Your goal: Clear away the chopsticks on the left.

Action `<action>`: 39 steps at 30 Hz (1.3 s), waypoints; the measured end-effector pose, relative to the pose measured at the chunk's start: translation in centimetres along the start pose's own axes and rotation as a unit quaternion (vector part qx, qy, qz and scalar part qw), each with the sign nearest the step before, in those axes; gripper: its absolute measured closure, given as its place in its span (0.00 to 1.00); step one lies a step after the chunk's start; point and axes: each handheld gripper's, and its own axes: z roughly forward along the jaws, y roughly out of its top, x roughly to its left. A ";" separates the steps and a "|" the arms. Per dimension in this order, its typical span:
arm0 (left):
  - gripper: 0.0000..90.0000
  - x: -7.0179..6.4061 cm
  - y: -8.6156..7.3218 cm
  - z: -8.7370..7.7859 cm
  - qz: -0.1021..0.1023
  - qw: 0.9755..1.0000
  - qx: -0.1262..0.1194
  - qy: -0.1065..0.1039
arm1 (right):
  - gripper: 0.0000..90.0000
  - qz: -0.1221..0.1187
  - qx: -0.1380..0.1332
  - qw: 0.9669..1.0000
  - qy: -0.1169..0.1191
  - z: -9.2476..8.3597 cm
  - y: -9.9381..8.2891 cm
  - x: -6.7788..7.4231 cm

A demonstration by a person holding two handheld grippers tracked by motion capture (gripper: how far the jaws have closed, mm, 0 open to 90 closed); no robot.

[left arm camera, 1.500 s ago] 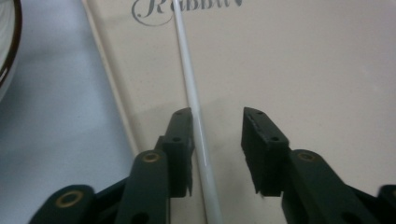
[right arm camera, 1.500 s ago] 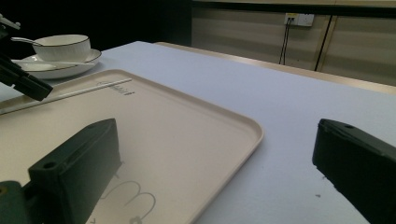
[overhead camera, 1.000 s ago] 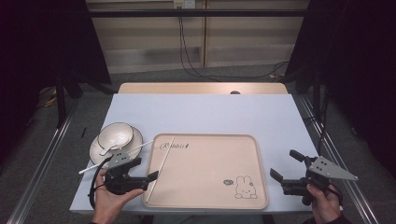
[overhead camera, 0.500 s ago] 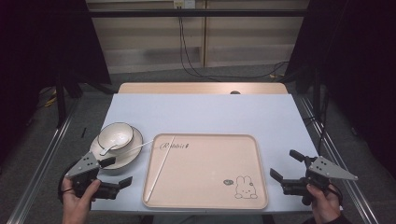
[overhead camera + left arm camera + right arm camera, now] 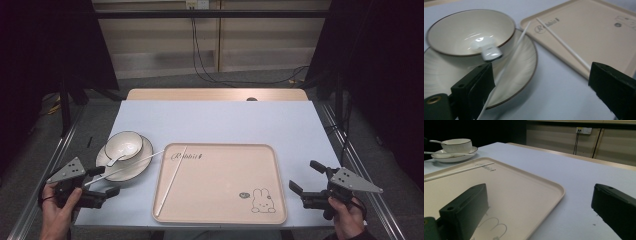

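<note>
A beige tray (image 5: 220,200) with a rabbit print lies at the table's front centre. One white chopstick (image 5: 171,181) rests along the tray's left side. To the tray's left a cream bowl (image 5: 123,143) with a white spoon (image 5: 487,50) stands on a plate (image 5: 131,169). A second chopstick (image 5: 130,165) lies across that plate, its near end beside the far jaw of my left gripper (image 5: 106,180). That gripper is open at the table's front left, in front of the plate. My right gripper (image 5: 303,175) is open, right of the tray, holding nothing.
The pale blue table (image 5: 225,122) has a wooden strip along its far edge. Metal rails run down both sides. Cables hang on the wall behind. The person's hands hold the grippers at the bottom corners.
My left gripper has drawn back to the left, from the tray's left edge to the front left of the plate. The right gripper has not moved.
</note>
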 end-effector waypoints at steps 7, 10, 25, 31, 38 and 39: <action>0.08 2.6 -0.7 0.8 -0.017 0.999 0.032 0.026 | 0.00 0.001 -0.001 1.000 -0.003 0.0 0.0 0.0; 0.15 2.9 -0.5 1.2 -0.006 0.999 0.046 0.023 | 0.00 -0.003 0.000 1.000 -0.001 0.0 0.0 0.0; 0.68 3.5 0.5 3.6 0.032 0.994 0.101 0.018 | 0.00 -0.004 0.001 1.000 0.001 0.1 0.0 0.0; 0.73 3.4 0.7 4.4 0.028 0.994 0.109 0.008 | 0.00 0.000 -0.001 1.000 -0.001 0.1 0.0 0.0; 0.87 3.2 1.0 5.0 0.030 0.992 0.120 -0.005 | 0.00 -0.004 0.001 1.000 0.001 0.1 0.0 0.0; 0.88 3.0 1.0 5.1 0.023 0.992 0.120 -0.011 | 0.00 -0.004 0.002 1.000 0.001 0.1 -0.1 0.0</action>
